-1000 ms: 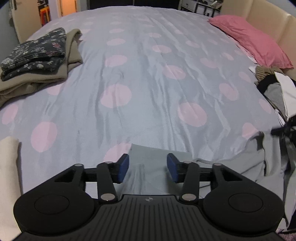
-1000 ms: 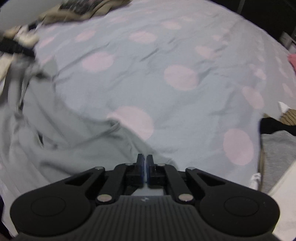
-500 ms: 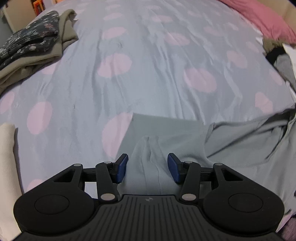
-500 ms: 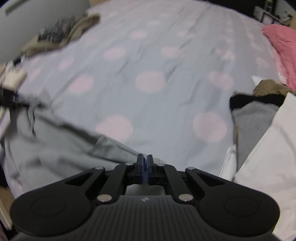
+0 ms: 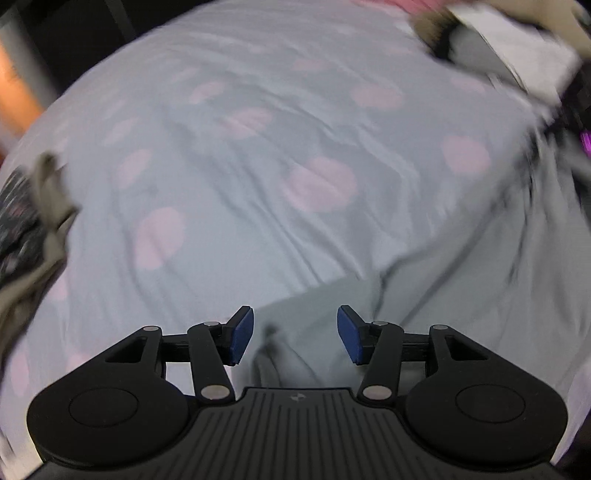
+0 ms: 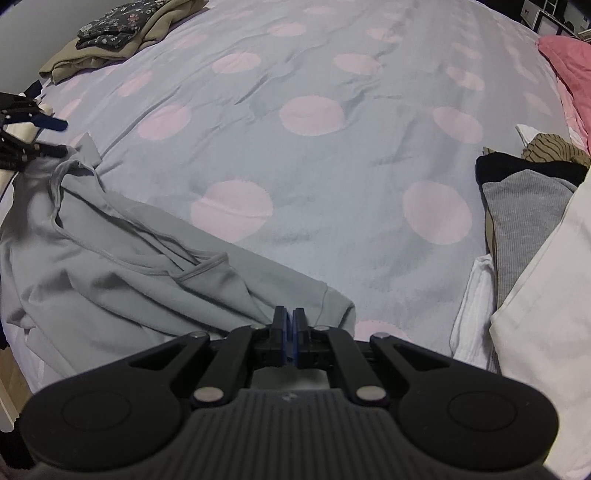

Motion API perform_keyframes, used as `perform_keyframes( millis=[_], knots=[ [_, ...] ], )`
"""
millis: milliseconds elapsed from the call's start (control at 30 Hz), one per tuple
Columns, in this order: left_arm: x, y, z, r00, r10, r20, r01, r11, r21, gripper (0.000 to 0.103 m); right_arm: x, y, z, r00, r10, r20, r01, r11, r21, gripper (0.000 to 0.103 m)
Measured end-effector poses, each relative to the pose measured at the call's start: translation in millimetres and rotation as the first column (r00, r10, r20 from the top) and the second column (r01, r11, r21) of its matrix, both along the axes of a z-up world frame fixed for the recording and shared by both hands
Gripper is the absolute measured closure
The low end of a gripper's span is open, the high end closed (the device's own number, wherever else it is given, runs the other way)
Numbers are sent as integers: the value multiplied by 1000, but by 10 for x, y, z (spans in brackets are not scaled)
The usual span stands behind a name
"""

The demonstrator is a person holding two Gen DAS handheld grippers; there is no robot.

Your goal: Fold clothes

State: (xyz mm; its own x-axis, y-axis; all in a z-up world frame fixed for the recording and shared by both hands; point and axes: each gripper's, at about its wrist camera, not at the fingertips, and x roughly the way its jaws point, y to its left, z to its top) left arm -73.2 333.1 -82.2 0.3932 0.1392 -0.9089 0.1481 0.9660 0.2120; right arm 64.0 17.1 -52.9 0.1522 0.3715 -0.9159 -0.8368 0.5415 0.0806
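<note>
Grey garment [image 6: 122,280] pinched in your right gripper [image 6: 289,325]; your left gripper [image 5: 294,334] gapes wide over its far edge.

Your shirt [image 6: 122,280] lies on the bed [image 6: 314,177], left of your right tongs [image 6: 289,332]; folded stack [image 6: 122,33] far left, pile [image 6: 532,206] right.

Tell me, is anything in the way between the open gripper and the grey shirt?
No, nothing visible is. The left gripper is open right over the grey shirt, with only shirt cloth between its pads. The right gripper is already shut on the shirt's other end.
</note>
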Motion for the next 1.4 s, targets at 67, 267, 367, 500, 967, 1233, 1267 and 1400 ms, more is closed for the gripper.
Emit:
perform_keyframes(
  millis=[67, 267, 367, 500, 967, 1233, 1267, 1400],
  knots=[
    [-1, -46, -78, 999, -53, -10, 53, 998, 30, 55, 14, 10, -11, 1000, -3, -5, 3, 1000, 4, 99],
    [-9, -191, -303, 989, -146, -20, 147, 986, 82, 62, 63, 30, -47, 1000, -7, -15, 7, 1000, 3, 99],
    [-31, -197, -348, 988, -157, -7, 157, 984, 89, 62, 72, 42, -51, 1000, -7, -15, 7, 1000, 4, 99],
    [-82, -262, -293, 990, -144, 4, 143, 985, 97, 72, 72, 41, -49, 1000, -7, -15, 7, 1000, 4, 99],
    [-377, -283, 526, 978, 98, 184, -107, 994, 37, 100, -57, -17, 304, 994, -40, 102, 30, 994, 104, 100],
    [-739, -149, 1640, 830, 342, 440, -295, 939, -175, 100, -321, -83, 1024, 971, -89, 223, 17, 952, 304, 100],
    [-767, -144, 1750, 814, 361, 454, -303, 932, -197, 100, -370, -105, 1108, 974, -79, 213, 7, 948, 319, 100],
    [-905, -301, 1794, 848, 329, 415, -290, 944, -156, 100, -647, -257, 1282, 985, -30, 170, -31, 937, 348, 100]
  ],
)
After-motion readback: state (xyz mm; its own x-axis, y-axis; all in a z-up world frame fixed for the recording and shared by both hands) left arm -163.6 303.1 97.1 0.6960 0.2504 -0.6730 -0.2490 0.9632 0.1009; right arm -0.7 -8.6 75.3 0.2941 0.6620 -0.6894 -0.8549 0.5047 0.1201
